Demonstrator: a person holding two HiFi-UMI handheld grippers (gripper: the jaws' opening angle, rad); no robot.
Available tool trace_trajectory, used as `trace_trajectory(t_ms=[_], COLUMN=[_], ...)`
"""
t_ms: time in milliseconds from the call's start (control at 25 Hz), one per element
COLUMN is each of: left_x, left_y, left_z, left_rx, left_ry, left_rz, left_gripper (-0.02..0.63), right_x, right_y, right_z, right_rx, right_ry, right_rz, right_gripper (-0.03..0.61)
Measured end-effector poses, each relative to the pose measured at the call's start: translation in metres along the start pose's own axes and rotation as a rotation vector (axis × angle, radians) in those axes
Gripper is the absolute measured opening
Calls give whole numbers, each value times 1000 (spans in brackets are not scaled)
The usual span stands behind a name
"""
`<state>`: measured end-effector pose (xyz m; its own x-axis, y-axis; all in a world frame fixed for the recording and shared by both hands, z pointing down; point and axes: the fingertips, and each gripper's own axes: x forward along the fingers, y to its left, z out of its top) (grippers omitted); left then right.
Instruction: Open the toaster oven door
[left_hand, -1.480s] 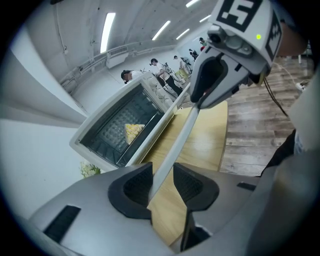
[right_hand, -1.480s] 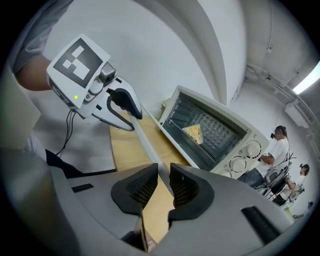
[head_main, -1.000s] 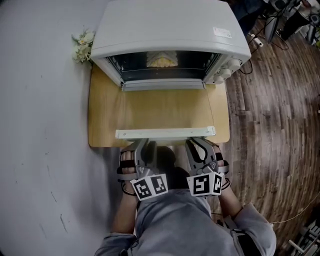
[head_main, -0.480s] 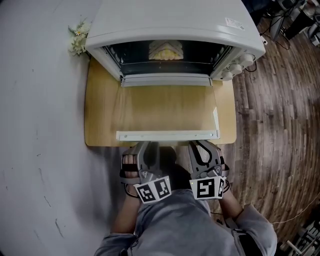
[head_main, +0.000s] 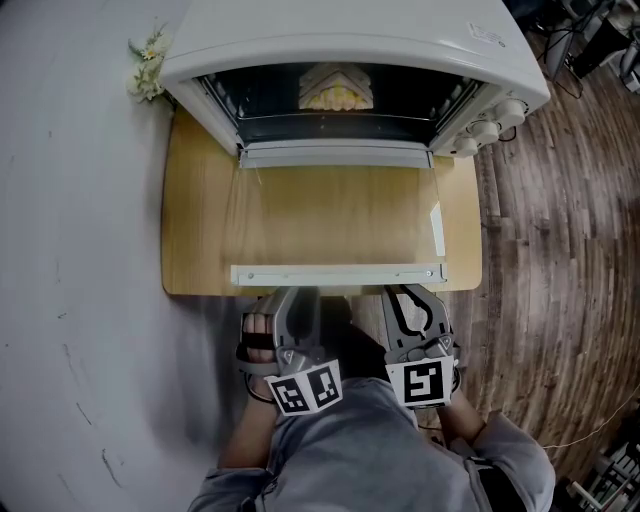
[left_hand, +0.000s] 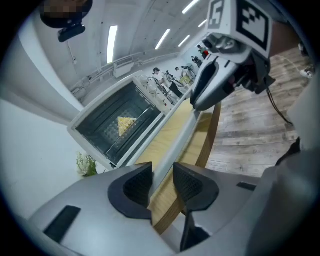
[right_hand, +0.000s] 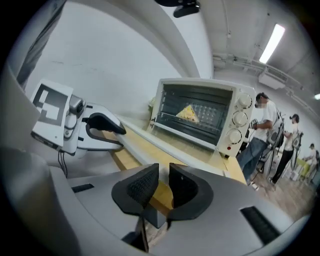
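**Door lying flat, both grippers sitting just near of the handle**

Head view: the white toaster oven (head_main: 340, 40) is standing at the far side. Its glass door (head_main: 340, 215) is lying fully down over the light wooden board (head_main: 195, 230), with the white bar handle (head_main: 338, 274) along the near edge. You are holding the left gripper (head_main: 292, 295) and the right gripper (head_main: 405, 295) side by side, just near of that handle.

Left gripper view: your jaws are standing slightly apart. The handle is showing through the gap beyond them, with no pad pressing on it.

Right gripper view: your jaws are closing with nothing between them.

The opening is looking finished, and nothing is appearing left to do.
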<state>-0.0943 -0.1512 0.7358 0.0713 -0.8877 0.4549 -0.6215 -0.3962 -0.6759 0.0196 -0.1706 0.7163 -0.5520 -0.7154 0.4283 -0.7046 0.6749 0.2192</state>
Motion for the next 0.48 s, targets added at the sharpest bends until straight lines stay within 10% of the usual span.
trace_trajectory(t_ms=[240,480], left_x=[-1,0], left_y=[-7,-6], left_z=[-4,-6], left_rx=[-38,-106], left_ry=[36,48], left_rz=[-88,-103], left_gripper=[81,35], right_x=[3,6], right_y=[-5,-4], right_z=[-14,-18], right_rx=[234,178], right_ry=[87,135], right_rz=[59,34], right_gripper=[47,5])
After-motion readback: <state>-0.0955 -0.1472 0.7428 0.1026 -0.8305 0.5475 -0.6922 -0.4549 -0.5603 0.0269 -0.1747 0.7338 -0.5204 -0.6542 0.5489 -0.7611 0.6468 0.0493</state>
